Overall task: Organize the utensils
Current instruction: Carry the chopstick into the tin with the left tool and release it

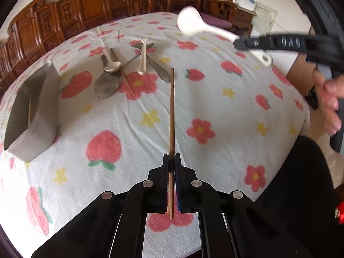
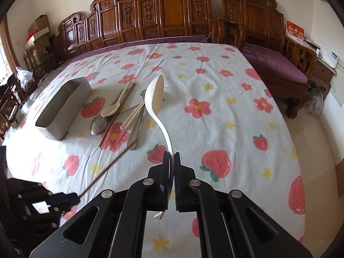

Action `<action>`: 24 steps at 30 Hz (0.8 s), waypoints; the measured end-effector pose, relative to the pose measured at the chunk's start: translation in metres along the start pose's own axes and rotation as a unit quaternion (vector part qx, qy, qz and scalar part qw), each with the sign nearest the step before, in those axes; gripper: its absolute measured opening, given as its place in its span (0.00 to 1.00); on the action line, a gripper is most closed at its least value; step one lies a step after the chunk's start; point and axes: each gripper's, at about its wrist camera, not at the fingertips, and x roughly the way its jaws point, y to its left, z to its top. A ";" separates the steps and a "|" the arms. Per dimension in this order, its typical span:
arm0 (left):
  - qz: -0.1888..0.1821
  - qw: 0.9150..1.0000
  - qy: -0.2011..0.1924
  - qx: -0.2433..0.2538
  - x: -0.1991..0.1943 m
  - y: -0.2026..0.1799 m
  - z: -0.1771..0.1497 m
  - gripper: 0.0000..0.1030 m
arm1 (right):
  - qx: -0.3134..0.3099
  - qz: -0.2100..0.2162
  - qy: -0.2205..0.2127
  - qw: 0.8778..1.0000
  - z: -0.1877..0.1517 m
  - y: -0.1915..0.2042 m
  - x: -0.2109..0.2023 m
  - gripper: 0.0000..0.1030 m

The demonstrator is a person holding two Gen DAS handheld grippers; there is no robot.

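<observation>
My left gripper (image 1: 171, 157) is shut on a brown wooden chopstick (image 1: 172, 111) that points away over the flowered cloth; from the right wrist it shows low on the left (image 2: 74, 196), the chopstick (image 2: 107, 169) slanting out of it. My right gripper (image 2: 171, 155) is shut on the handle of a large white spoon (image 2: 154, 94), bowl held up above the table; in the left wrist view that spoon (image 1: 189, 21) hangs at the upper right. A loose pile lies further off: a metal spoon (image 2: 98, 124), two cream spoons (image 2: 114, 107), another chopstick (image 2: 117, 116). Left of the pile stands an open metal box (image 2: 71, 116).
The table wears a white cloth with strawberries and flowers (image 2: 225, 107); its right edge drops to a tiled floor. A carved wooden bench (image 2: 172, 10) with purple cushions runs behind it. A person's hand (image 1: 329, 99) grips the right tool. The metal box (image 1: 46, 99) sits at the left edge.
</observation>
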 end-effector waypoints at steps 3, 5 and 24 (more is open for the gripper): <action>0.008 1.000 -0.016 -0.007 -0.011 0.006 0.004 0.04 | -0.001 0.002 -0.001 1.000 0.000 0.003 0.000 0.05; 0.010 0.999 -0.027 -0.015 -0.019 0.012 0.008 0.04 | -0.001 0.004 -0.004 1.000 0.001 0.004 -0.001 0.05; 0.075 0.987 -0.103 -0.101 -0.066 0.118 0.045 0.04 | -0.033 0.038 -0.021 0.999 0.034 0.067 0.007 0.05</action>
